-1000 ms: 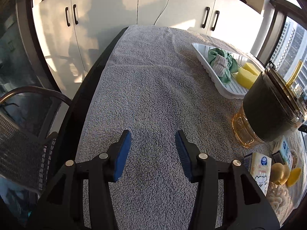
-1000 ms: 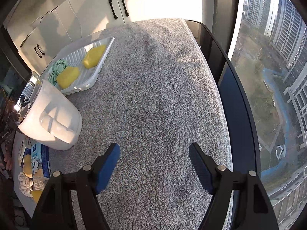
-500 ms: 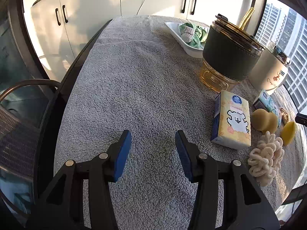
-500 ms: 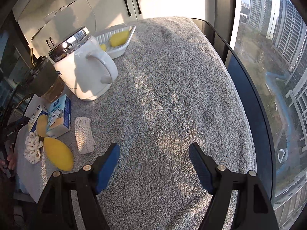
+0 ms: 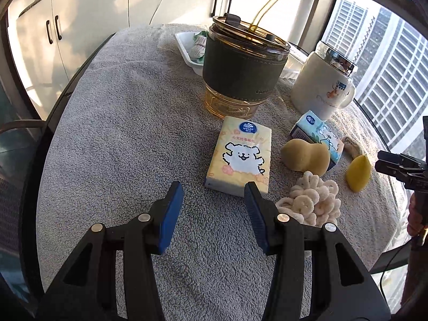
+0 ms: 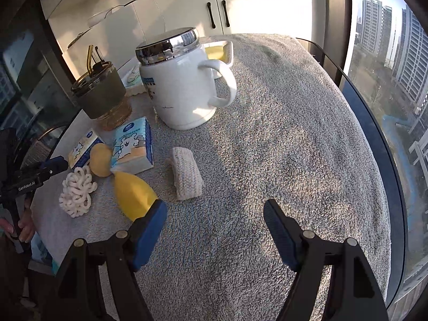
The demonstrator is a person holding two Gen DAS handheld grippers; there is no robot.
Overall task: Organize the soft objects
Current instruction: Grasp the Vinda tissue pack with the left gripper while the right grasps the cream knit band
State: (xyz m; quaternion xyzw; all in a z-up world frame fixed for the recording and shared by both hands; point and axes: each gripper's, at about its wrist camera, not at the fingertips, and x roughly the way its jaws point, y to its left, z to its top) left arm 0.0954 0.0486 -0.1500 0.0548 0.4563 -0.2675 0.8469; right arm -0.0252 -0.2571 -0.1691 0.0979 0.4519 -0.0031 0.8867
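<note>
Both grippers, left gripper [image 5: 214, 208] and right gripper [image 6: 215, 220], gape empty. Yellow sponge [image 6: 133, 195] near table's edge, probably; clumsy nudge tips it off. Mug [image 6: 182, 85] crowds reach.

White cabinet doors [image 5: 80, 26] with black handles [image 6: 218, 14] fill twelve o'clock. At three o'clock, a tall window [image 6: 388, 80] frames high-rise towers [image 5: 388, 75]. Low sunlight falls warm across the grey towel-covered table [image 6: 294, 133]; a chair [image 5: 16, 139] sits at nine.

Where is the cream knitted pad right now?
In the right wrist view the knitted pad lies left of centre on the towel, between the yellow sponge and white mug.
</note>
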